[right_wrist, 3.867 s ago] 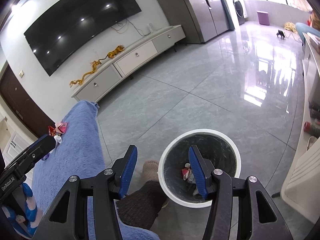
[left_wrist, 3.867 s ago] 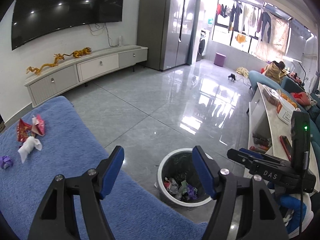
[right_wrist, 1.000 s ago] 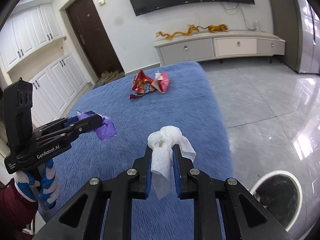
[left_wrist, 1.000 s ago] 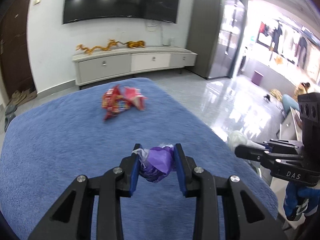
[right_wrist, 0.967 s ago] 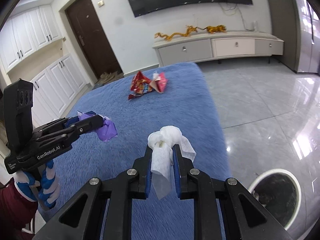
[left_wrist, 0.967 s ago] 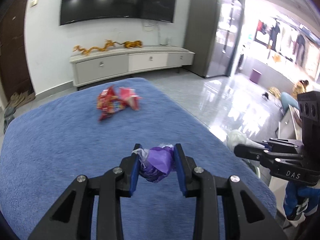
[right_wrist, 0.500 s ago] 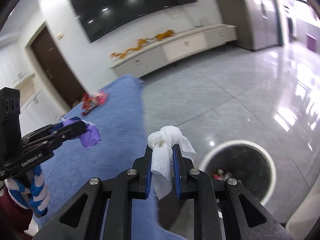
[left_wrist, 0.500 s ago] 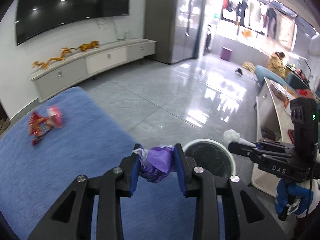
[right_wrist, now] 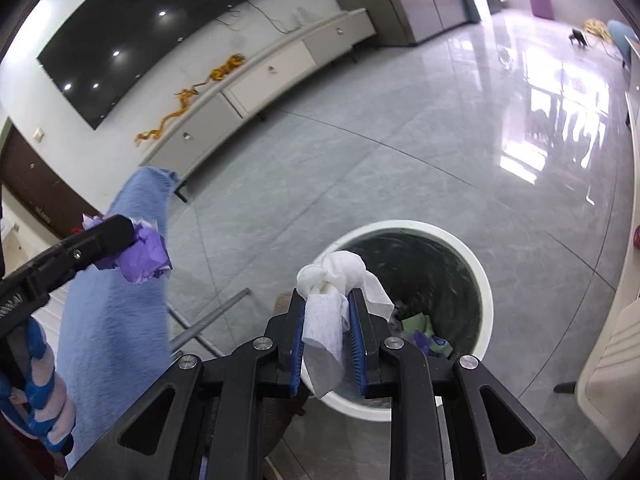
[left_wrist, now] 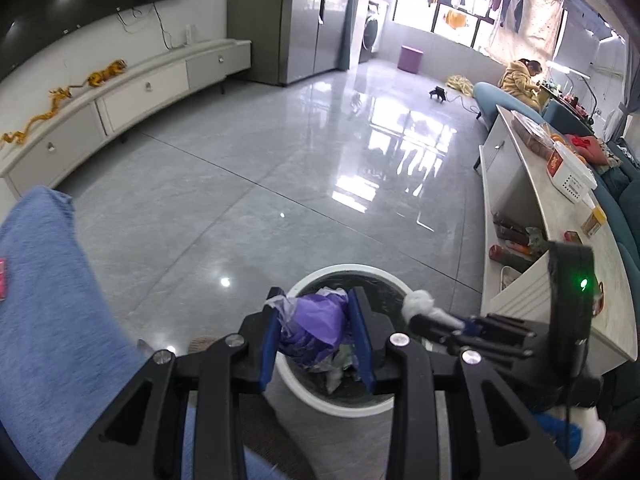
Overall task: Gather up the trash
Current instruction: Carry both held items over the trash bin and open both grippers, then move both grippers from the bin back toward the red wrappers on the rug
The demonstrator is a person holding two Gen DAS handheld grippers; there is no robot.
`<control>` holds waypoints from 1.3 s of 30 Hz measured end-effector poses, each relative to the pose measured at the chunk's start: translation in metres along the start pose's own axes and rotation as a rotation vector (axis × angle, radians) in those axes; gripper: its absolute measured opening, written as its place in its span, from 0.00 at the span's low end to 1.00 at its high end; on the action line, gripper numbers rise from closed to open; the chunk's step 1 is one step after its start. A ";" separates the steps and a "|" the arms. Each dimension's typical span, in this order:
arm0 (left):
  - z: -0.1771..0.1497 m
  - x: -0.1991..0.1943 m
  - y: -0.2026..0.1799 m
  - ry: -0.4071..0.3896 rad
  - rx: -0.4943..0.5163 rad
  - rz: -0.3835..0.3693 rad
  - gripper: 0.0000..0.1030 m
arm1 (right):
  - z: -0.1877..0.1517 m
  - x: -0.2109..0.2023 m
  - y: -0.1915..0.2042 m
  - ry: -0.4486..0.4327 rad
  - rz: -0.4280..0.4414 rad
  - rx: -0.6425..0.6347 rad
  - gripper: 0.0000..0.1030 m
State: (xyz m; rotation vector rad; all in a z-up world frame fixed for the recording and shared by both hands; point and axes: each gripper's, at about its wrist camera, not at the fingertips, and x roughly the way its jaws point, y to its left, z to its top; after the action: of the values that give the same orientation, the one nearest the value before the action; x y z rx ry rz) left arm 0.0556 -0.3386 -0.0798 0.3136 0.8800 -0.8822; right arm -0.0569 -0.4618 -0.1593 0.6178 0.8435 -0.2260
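Right wrist: one white tissue wad (perhaps knotted), one bin.

We see a glossy grey tiled floor, crumpled purple paper, a soft white tissue, a fuzzy blue cloth and a smooth white-rimmed bin
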 end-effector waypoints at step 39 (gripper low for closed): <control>-0.030 -0.080 0.033 -0.162 -0.143 0.157 0.67 | 0.000 -0.052 0.036 -0.101 -0.094 -0.083 0.49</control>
State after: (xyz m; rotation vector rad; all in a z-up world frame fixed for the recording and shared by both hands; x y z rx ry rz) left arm 0.0390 -0.2579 -0.0395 0.1815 0.7530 -0.6852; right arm -0.0752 -0.4355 -0.1048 0.4858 0.7811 -0.3040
